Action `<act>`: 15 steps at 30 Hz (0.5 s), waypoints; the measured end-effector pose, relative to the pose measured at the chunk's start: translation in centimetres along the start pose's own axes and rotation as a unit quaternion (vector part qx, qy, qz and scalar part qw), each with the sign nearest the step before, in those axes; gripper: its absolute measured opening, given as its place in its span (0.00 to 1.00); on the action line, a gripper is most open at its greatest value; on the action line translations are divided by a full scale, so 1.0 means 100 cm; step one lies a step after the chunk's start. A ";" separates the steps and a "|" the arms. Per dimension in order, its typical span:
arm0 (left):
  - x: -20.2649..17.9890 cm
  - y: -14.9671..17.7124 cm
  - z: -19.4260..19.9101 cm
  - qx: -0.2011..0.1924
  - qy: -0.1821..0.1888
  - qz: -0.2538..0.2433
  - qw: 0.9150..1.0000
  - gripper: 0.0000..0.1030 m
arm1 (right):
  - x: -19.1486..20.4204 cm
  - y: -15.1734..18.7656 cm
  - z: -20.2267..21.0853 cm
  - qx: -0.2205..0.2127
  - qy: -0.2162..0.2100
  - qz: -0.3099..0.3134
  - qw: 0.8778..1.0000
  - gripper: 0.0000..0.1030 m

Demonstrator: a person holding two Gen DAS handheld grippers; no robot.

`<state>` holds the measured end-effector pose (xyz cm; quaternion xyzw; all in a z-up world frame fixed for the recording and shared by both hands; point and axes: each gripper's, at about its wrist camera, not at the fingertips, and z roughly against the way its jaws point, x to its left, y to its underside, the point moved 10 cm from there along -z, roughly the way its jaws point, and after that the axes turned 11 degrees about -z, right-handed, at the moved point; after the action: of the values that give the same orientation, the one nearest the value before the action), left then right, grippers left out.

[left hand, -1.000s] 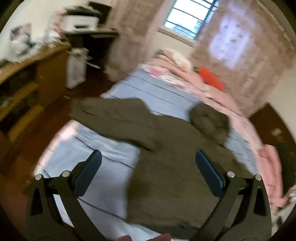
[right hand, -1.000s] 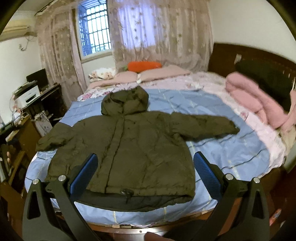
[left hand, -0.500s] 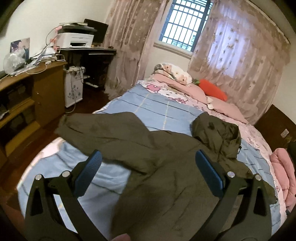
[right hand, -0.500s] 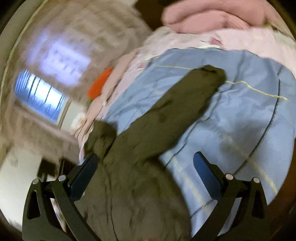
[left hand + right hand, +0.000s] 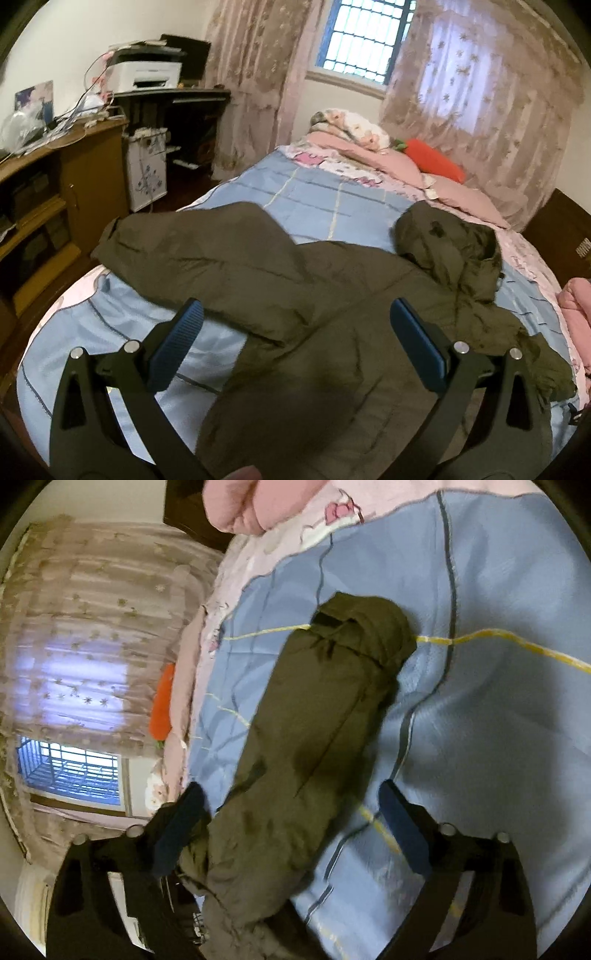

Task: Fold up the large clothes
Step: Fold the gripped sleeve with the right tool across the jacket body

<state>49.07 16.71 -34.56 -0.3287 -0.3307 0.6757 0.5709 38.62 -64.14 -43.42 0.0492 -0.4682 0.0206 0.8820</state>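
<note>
Left gripper (image 5: 295,334) wide apart, empty, hovering over the jacket (image 5: 332,314) body at 6 o'clock. Right gripper (image 5: 290,823) rolled sideways, jaws have just been closing a little, straddling the jacket's right sleeve (image 5: 321,716), pads not pressing yet. Step, as I read it: first fold, sleeve pickup. Next move calls for clamping the sleeve and carrying it across the chest. Jacket lies flat on the blue bedspread (image 5: 325,195), other sleeve (image 5: 192,247) toward 10 o'clock near the bed edge, hood (image 5: 447,240) at 1 o'clock. Bare bedspread beyond; pillows (image 5: 399,166) at 12, wooden shelf (image 5: 62,173) at 9.
</note>
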 end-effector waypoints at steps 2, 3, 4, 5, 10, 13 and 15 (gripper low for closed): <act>0.011 0.003 -0.005 0.004 -0.009 0.012 1.000 0.98 | 0.000 -0.006 -0.011 -0.002 0.002 0.005 1.000 0.79; 0.016 0.006 -0.006 0.005 -0.012 0.016 1.000 0.98 | 0.001 -0.010 -0.015 -0.008 0.001 0.008 1.000 0.78; 0.020 0.008 -0.008 0.007 -0.014 0.018 1.000 0.98 | 0.001 -0.015 -0.020 -0.010 0.000 0.007 1.000 0.75; 0.023 0.010 -0.009 0.009 -0.014 0.020 1.000 0.98 | 0.001 -0.019 -0.024 -0.013 -0.002 0.002 1.000 0.72; 0.028 0.014 -0.016 0.013 -0.014 0.019 1.000 0.98 | -0.005 -0.033 -0.041 -0.026 0.000 -0.019 0.999 0.59; 0.030 0.014 -0.016 0.006 -0.012 0.017 1.000 0.98 | -0.007 -0.039 -0.046 -0.036 -0.005 -0.030 0.999 0.36; 0.030 0.014 -0.014 0.003 -0.011 0.016 1.000 0.98 | -0.008 -0.042 -0.044 -0.046 -0.007 -0.030 0.998 0.13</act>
<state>49.05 19.63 -36.69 -0.3251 -0.3299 0.6889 0.5575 42.20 -67.81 -46.81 0.0230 -0.4736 -0.0277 0.8800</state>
